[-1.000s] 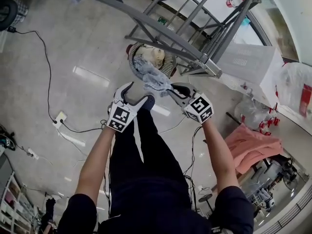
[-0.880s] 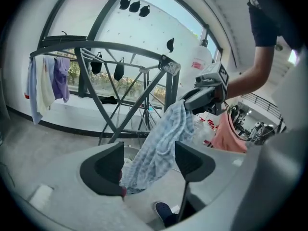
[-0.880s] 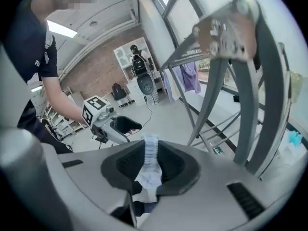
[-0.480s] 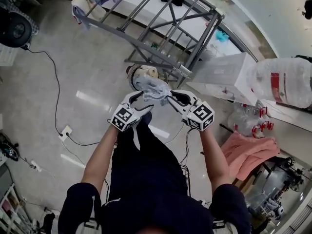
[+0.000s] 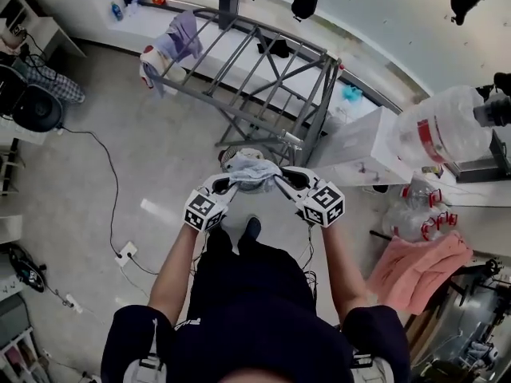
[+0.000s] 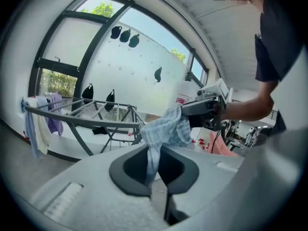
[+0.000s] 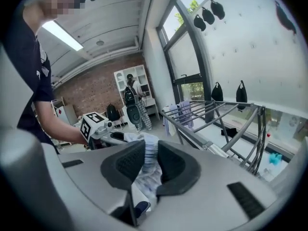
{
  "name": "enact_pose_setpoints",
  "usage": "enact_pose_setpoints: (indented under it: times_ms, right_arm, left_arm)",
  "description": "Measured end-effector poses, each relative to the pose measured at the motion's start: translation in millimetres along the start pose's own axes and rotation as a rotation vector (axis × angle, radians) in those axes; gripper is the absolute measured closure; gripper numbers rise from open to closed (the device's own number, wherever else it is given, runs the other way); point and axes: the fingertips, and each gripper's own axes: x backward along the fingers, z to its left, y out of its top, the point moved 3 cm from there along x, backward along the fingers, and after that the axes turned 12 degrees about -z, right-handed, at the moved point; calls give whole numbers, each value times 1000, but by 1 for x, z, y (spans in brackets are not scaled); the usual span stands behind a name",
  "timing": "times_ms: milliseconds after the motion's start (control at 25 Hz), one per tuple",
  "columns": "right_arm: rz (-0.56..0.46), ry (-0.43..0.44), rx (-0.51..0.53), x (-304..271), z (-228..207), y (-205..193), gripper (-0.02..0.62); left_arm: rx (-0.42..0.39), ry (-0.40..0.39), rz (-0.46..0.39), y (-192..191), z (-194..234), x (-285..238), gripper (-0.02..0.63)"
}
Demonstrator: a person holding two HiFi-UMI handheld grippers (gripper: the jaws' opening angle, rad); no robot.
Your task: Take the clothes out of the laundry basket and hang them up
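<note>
A pale blue checked cloth (image 5: 252, 171) is stretched between my two grippers, above the round laundry basket (image 5: 237, 155), which it mostly hides. My left gripper (image 5: 226, 184) is shut on the cloth's left end; in the left gripper view the fabric (image 6: 166, 128) runs down between the dark pads (image 6: 132, 166). My right gripper (image 5: 281, 180) is shut on the other end, where the cloth (image 7: 148, 154) is pinched between its pads (image 7: 126, 163). The grey drying rack (image 5: 257, 76) stands beyond, with a purple garment (image 5: 184, 37) and a white one (image 5: 149, 61) hanging at its left end.
A white box (image 5: 359, 146) and a large clear plastic bag (image 5: 445, 126) stand right of the rack. A pink cloth (image 5: 415, 266) lies at the right. A cable runs to a floor socket (image 5: 124, 253). A person (image 7: 132, 100) stands far back in the right gripper view.
The left gripper, open and clear of the cloth before, has shut on its left end. Both grippers have risen with the cloth, and the head view has tilted up, showing more of the rack.
</note>
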Motion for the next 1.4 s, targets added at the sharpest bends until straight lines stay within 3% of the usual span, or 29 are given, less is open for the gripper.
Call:
enact_pose_setpoints:
  times_ms: [240, 480, 640, 720, 880, 1040, 1240, 1400]
  right_arm:
    - [-9, -9, 17, 0, 10, 2, 515]
    - [-93, 6, -7, -9, 21, 18, 504]
    - [-155, 4, -20, -8, 25, 26, 400]
    - [-147, -12, -19, -8, 26, 17, 399]
    - [-118, 3, 95, -26, 52, -6, 399]
    - [-174, 32, 206, -57, 91, -3, 399]
    - [-293, -65, 412, -89, 124, 30, 374]
    - [-296, -127, 436, -113, 123, 41, 360]
  left_arm:
    - [-47, 89, -15, 59, -5, 30, 577]
    - [-34, 88, -71, 136, -15, 41, 577]
    - [13, 133, -137, 186, -13, 53, 577]
    - [45, 146, -169, 204, -11, 57, 577]
    - [71, 177, -211, 230, -12, 67, 577]
    - [91, 213, -268, 261, -14, 80, 577]
    - [118, 228, -353, 297, -20, 96, 577]
    - [118, 234, -390, 305, -23, 108, 577]
